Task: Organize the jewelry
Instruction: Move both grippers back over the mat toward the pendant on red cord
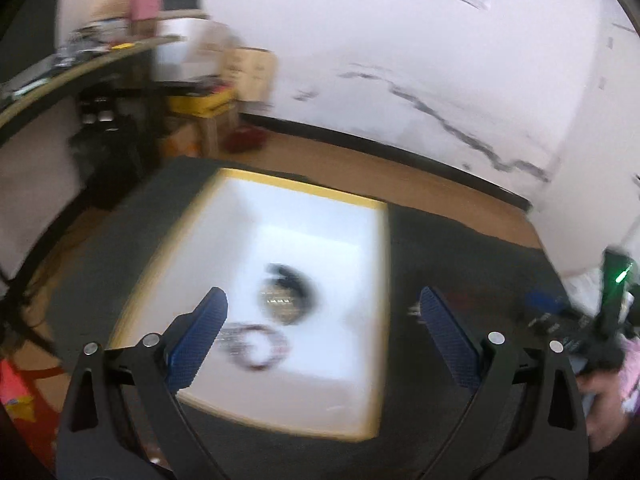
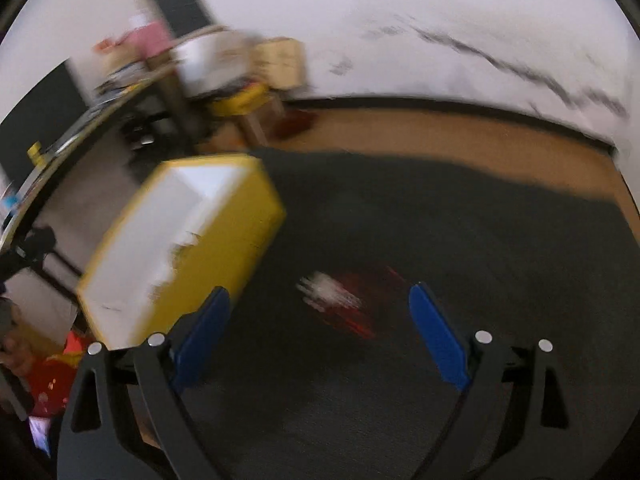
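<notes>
Left wrist view: left gripper (image 1: 324, 312) held above the yellow-rimmed box (image 1: 380, 292), jaws spread wide, nothing between the pads. The box sits on the dark mat (image 1: 460, 264); its inside is white. Two jewelry pieces lie in the box: a dark round piece (image 1: 289, 295) near the middle, and a ringed bracelet (image 1: 256, 346) just beside it, toward the camera. Heavy motion blur; both are probably bracelets, but detail cannot be read. Right of the box, at the frame edge, a hand (image 1: 600, 396) grips a black device with a green light.

Right wrist view: right gripper (image 2: 320, 312) over the mat (image 2: 460, 220), right of the box (image 2: 224, 240), jaws wide apart and empty. A white-and-red jewelry piece (image 2: 332, 294) lies on the mat between the fingers' lines, well apart from the box, smeared by blur.
</notes>
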Demonstrator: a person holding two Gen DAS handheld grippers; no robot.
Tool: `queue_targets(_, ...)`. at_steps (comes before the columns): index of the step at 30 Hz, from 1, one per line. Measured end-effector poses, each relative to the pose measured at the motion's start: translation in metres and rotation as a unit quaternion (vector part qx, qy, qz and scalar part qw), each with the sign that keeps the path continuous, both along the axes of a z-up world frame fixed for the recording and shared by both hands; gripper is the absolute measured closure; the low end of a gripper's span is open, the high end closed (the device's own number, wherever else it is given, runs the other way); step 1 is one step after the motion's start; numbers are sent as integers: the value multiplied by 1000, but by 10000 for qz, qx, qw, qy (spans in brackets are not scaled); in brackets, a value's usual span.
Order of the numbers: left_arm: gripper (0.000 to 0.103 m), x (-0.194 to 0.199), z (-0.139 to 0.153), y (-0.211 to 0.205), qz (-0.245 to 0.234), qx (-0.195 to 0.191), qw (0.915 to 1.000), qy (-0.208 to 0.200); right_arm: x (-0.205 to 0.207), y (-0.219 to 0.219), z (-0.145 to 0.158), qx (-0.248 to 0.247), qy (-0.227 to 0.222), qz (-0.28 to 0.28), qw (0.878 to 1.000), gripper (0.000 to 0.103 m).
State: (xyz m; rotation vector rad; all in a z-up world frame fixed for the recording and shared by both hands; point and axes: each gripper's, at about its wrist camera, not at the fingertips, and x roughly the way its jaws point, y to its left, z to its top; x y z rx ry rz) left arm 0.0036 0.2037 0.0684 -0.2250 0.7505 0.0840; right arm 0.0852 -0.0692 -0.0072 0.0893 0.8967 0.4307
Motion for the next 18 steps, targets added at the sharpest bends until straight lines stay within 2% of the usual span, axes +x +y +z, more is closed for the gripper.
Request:
queue_targets(3, 9, 24, -23, -50, -282, 354, 9990, -66, -12, -33, -32, -251, 14, -312, 9992, 15)
queue_targets(7, 9, 46, -77, -103, -750, 908, 9930, -75, -15, -41, -44, -446, 22, -178, 9988, 15)
queue_targets(10, 9, 60, -114, -125, -1030, 1549, 9822, 276, -6, -45, -46, -509, -26, -95, 9987, 15)
queue_targets(11, 9, 66, -125, -128, -1112, 1532, 9812, 376, -3, -48, -49, -462, 31, -69, 9989, 15)
queue_targets(12, 9, 69, -131, -128, -1133, 1510, 9811, 413, -1, -53, -53, -408, 72, -66, 9991, 15)
queue_targets(14, 9, 73, -140, -140, -1294, 2031, 9705, 123, 7, -57, -59, -329, 224, -110, 9991, 15)
queue_targets(16, 9, 74, -148, -147, -1463, 2229, 9637, 145, 12, -62, -61, -241, 308, -115, 9992, 15)
queue_targets(18, 9, 73, -147, -152, -1745, 2028, 9635, 102, 14, -68, -62, -206, 330, -113, 9992, 15)
